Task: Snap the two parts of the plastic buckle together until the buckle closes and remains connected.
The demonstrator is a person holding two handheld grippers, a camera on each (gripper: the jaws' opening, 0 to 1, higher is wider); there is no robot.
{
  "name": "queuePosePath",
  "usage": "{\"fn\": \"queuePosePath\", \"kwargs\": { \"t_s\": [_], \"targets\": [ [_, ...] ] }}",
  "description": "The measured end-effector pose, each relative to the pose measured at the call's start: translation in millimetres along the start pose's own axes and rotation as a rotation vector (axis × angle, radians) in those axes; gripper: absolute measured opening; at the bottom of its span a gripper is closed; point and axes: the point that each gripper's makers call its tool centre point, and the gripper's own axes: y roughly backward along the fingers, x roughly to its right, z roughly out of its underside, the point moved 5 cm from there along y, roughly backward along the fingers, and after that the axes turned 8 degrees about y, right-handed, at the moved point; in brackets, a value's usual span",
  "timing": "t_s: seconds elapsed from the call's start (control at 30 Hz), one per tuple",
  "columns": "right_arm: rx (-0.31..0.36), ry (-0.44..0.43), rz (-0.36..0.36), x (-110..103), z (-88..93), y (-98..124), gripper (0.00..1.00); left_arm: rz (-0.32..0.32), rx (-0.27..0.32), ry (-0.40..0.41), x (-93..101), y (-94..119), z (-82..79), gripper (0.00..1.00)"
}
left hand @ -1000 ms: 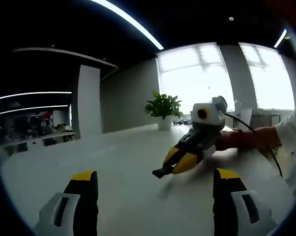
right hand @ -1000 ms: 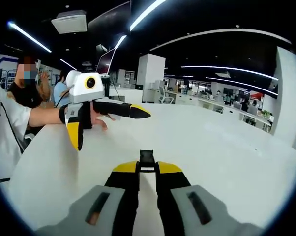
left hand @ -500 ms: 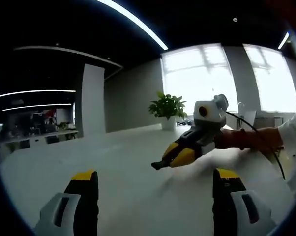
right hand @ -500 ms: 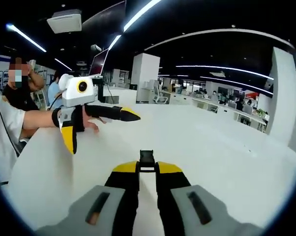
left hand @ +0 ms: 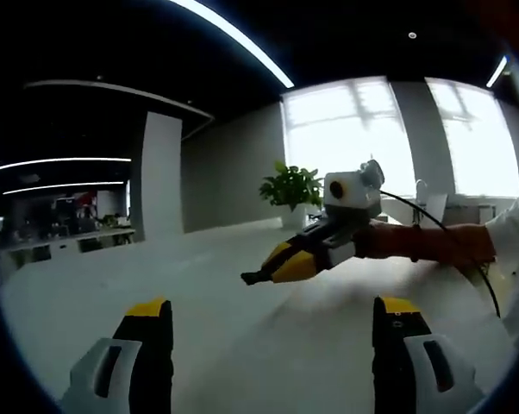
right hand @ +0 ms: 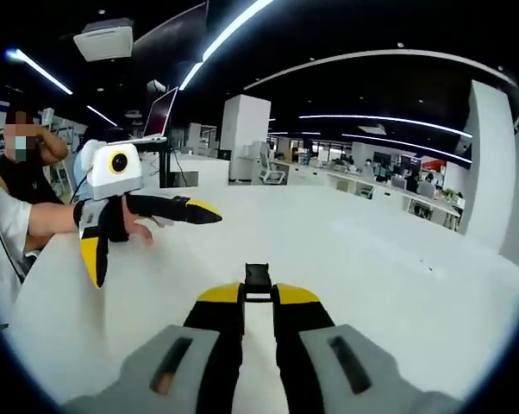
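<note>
Between the right gripper [right hand: 258, 293] fingers sits a small black buckle piece [right hand: 257, 278]; left gripper [left hand: 272, 315] fingers spread.

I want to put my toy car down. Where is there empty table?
Lots of room. The white table is bare ahead of the right gripper, out to the far desks. It is also bare between the open left gripper and the potted plant. It gets busy where the grippers and the buckle piece meet.
</note>
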Motion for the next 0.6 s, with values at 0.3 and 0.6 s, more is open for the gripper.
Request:
{"fn": "queuePosePath", "kwargs": {
  "t_s": [0.3,0.6],
  "targets": [
    [-0.007,-0.005,0.023,13,0.2,-2,0.10,-0.003,-0.008,-0.004,5.7,1,3.7,0.97],
    [-0.007,0.000,0.038,26,-4.3,-18,0.10,-0.007,-0.016,-0.031,11.0,3,6.6,0.96]
  ]
}}
